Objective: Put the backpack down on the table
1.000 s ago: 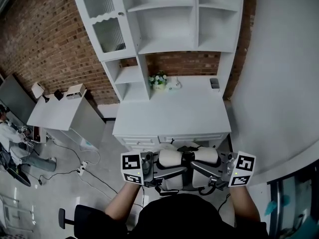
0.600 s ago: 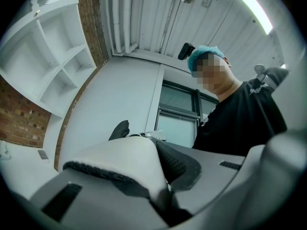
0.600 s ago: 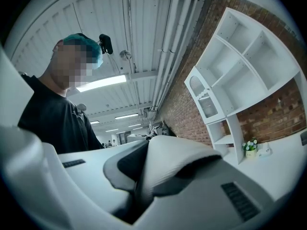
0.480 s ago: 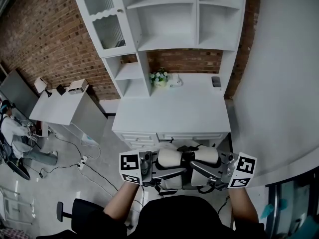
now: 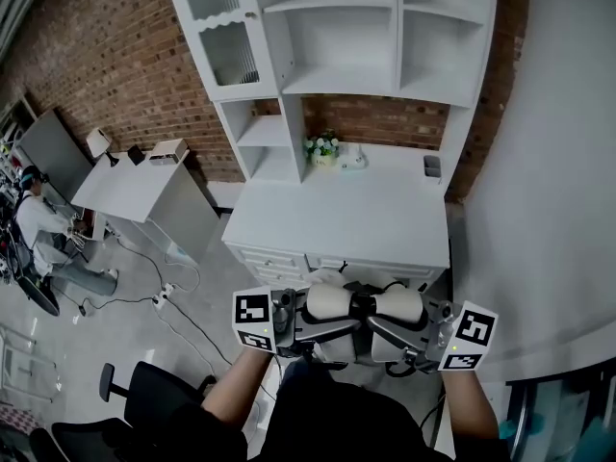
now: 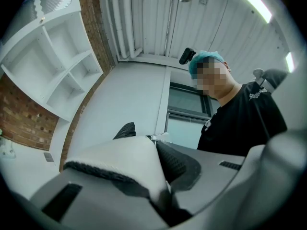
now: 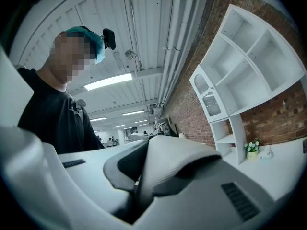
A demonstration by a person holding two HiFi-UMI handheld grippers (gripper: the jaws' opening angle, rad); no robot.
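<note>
Pale grey plastic jaws of the left gripper (image 6: 160, 193) flank a cream padded backpack strap (image 6: 127, 159) edged and lined with black mesh. The right gripper (image 7: 139, 190) is the same grey, around a second cream backpack strap (image 7: 177, 162) with black lining. The marker cube (image 5: 254, 321) behind each claw bears black-and-white squares. Ahead of the 2 claws are a white wooden table (image 5: 337, 224), a white shelf unit (image 5: 337, 27), a red-brown brick wall (image 5: 106, 75), and white flowers with green leaves (image 5: 322, 148).

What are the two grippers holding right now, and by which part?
The backpack, by its white padded shoulder straps: left gripper on one, right gripper on the other.
</note>
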